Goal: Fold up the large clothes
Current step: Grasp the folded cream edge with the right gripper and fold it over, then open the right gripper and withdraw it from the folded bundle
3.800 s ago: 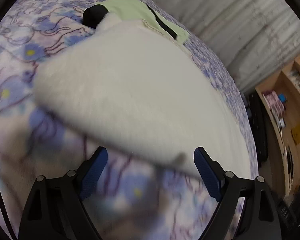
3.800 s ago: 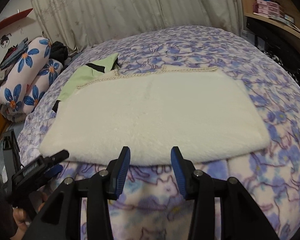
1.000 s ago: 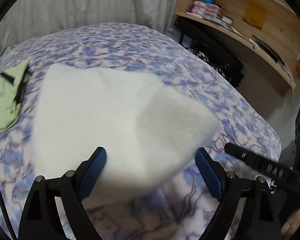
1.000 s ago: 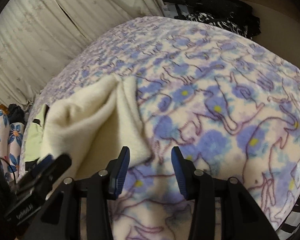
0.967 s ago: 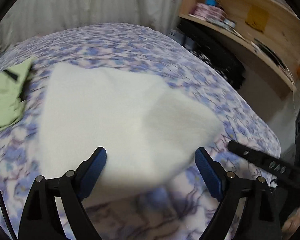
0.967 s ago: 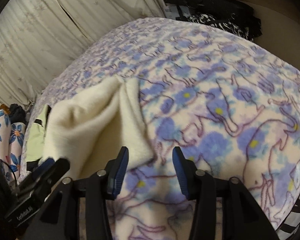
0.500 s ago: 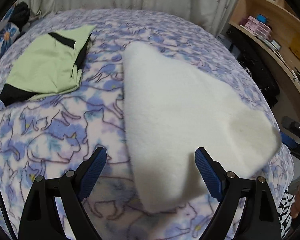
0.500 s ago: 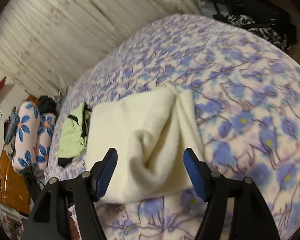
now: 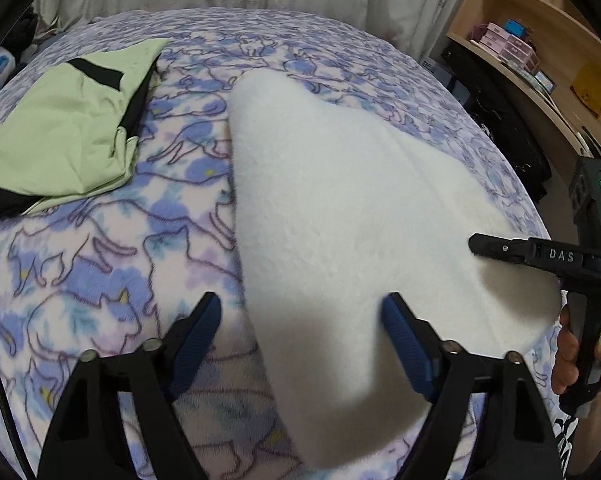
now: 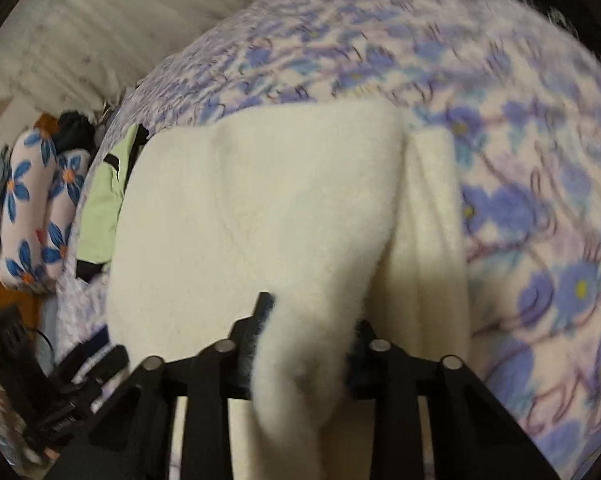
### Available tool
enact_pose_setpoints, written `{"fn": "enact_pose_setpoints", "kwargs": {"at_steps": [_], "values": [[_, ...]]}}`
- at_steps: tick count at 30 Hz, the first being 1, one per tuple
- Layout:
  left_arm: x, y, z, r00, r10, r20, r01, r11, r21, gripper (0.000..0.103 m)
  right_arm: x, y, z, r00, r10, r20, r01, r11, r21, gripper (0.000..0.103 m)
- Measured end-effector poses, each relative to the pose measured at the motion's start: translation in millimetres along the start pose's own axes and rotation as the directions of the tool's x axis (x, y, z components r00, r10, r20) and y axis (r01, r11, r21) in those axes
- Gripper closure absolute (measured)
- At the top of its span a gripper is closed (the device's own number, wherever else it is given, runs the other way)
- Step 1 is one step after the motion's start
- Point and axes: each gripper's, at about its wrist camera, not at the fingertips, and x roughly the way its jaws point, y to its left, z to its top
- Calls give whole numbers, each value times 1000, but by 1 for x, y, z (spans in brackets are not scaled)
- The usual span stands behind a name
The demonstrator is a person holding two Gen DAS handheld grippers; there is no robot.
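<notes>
So the big change: the right gripper [image 10: 304, 340] is now closing its jaws on a bunched corner of the white fleece [image 10: 268, 216], where a second ago that same corner was just sitting loose in front of spread jaws. In the right wrist view a fat roll of the fabric is running down between the two jaws, and the pads are pressing into it on both sides, so I'm calling that a pinch, though the frame is pretty smeared. The left gripper [image 9: 300, 336] is also narrowing its jaws a bit, but they're still spread wide: the near left corner of the fleece [image 9: 340, 208] is poking in between them and nothing is squeezing it yet. The left jaw is sitting over the bedspread [image 9: 100, 248] just off the fabric's left edge, and the right jaw is over the fleece itself.

What that means, I think: the last fold is down and both hands are going for the near edge to start the next one. One corner is grabbed, the other isn't.

Going farther out, the fleece is lying as a long folded slab running away across the bed, with a second layer showing along its right side in the right wrist view. The right gripper is also showing at the right of the left view, with a hand [image 9: 580, 356] on its handle. Far left, a green garment [image 9: 72, 128] is lying well apart from the fleece.
</notes>
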Motion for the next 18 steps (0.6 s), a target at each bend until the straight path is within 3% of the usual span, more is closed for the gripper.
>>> {"fn": "enact_pose_setpoints", "kwargs": {"at_steps": [2, 5, 9, 13, 15, 18], "values": [[-2, -7, 3, 1000, -18, -4, 18, 1000, 24, 48, -19, 8, -1, 998, -12, 65, 16, 998, -58, 82], [-8, -21, 6, 1000, 13, 11, -13, 997, 71, 53, -53, 13, -4, 986, 8, 166, 10, 994, -107, 82], [-14, -38, 9, 1000, 3, 31, -6, 994, 106, 55, -77, 14, -9, 967, -23, 255, 66, 985, -160, 83], [-4, -49, 7, 997, 51, 56, -59, 988, 140, 56, -44, -19, -3, 979, -37, 199, 56, 994, -89, 82], [3, -53, 4, 995, 78, 61, -87, 983, 162, 55, -12, -41, -6, 992, -36, 122, 39, 999, -17, 82], [8, -64, -3, 987, 136, 86, -151, 964, 217, 55, -1, -62, -18, 990, 21, 138, -28, 999, 47, 82]]}}
